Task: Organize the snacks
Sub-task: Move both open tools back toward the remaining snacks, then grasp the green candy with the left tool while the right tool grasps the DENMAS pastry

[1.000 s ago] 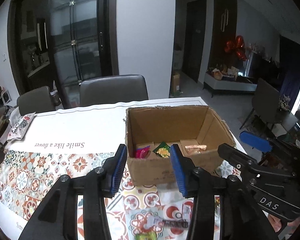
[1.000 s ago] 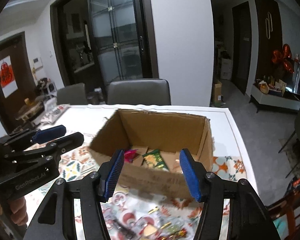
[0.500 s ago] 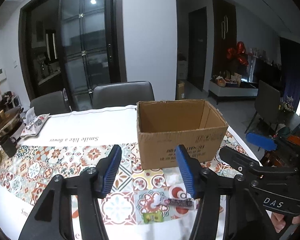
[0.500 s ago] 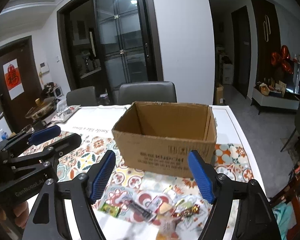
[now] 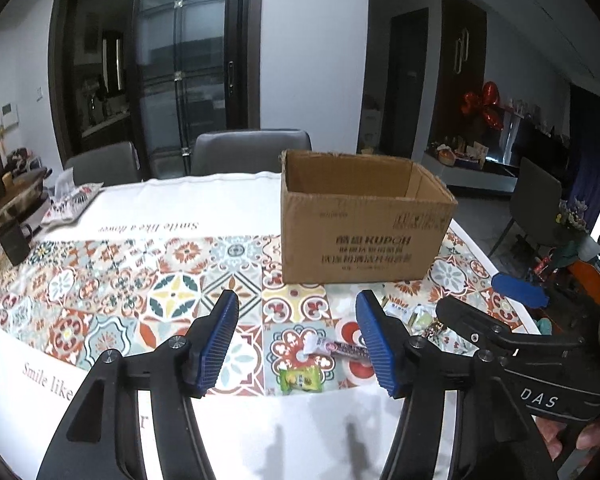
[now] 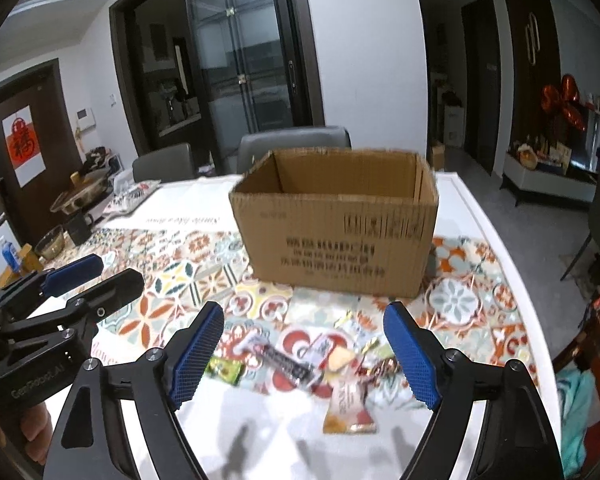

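An open cardboard box (image 5: 364,236) stands on the patterned tablecloth; it also shows in the right wrist view (image 6: 340,236). Loose snacks lie in front of it: a green packet (image 5: 301,379), a dark bar (image 5: 340,348), and in the right wrist view a green packet (image 6: 226,370), a dark bar (image 6: 288,364) and an orange-and-white packet (image 6: 348,410). My left gripper (image 5: 298,346) is open and empty above the green packet and bar. My right gripper (image 6: 304,354) is open and empty above the pile. Each gripper shows in the other's view: right (image 5: 516,320), left (image 6: 88,280).
Grey chairs (image 5: 248,152) stand behind the table. A snack bag (image 5: 74,200) lies at the far left. A dark mug (image 6: 78,229), a glass bowl (image 6: 50,242) and a pot (image 6: 82,194) sit at the left. The table's white edge (image 6: 496,248) runs along the right.
Both grippers have pulled back and down from over the box toward the table's near edge. The box's inside is now hidden and the loose snacks in front have come into view.
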The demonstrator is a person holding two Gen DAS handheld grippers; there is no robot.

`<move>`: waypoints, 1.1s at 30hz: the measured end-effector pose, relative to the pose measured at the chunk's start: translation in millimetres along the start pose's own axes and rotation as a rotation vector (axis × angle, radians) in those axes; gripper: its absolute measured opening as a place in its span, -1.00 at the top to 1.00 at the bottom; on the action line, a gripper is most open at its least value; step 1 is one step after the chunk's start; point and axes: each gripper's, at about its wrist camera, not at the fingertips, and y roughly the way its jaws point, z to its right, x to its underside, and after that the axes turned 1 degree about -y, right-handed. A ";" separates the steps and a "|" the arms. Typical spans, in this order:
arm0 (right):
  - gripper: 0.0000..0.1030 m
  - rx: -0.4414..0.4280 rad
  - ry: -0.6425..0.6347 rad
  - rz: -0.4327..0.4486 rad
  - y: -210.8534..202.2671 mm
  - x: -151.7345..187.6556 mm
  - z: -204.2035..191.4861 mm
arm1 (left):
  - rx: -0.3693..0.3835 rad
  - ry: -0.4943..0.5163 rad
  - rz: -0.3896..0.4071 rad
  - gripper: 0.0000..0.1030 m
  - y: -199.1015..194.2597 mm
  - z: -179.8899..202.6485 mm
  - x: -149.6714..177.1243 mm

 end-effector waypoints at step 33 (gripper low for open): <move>-0.59 0.099 0.102 -0.291 77.5 71.8 32.3 | 0.051 -0.074 -0.297 -0.12 109.2 -5.7 75.4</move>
